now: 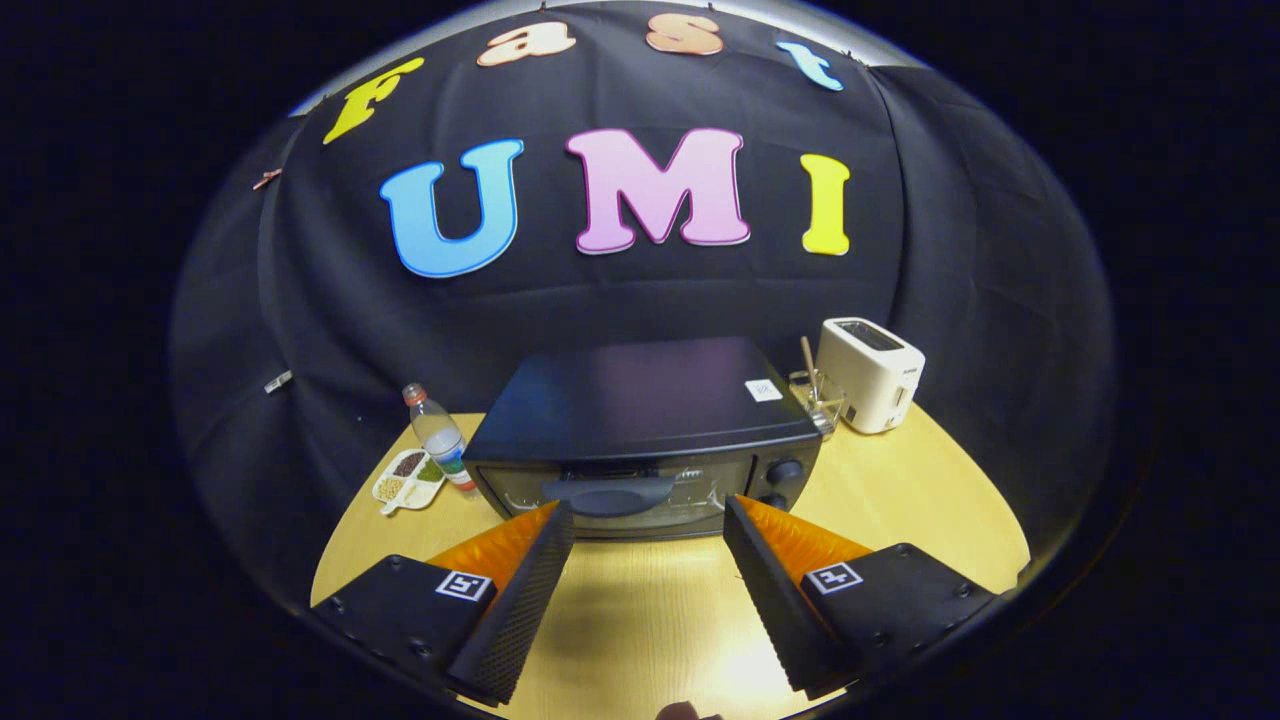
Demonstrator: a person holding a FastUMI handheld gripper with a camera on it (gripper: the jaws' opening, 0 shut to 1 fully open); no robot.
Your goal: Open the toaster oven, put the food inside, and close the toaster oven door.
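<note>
At far left we see a divided white tray (408, 478) holding small portions of food, and just beside it an upright clear bottle (441, 437) with a red cap. At centre stands the black toaster oven (640, 420) on the wooden table (900, 500), its door shut and the door handle (612, 495) facing us. The gripper (648, 512) hangs near us with its 2 fingers (520, 590) spread wide and nothing between them, the tips flanking the handle just short of the door. Right of the oven we see a glass container (818, 398) with a stick in it, then a white toaster (872, 374) at far right.
</note>
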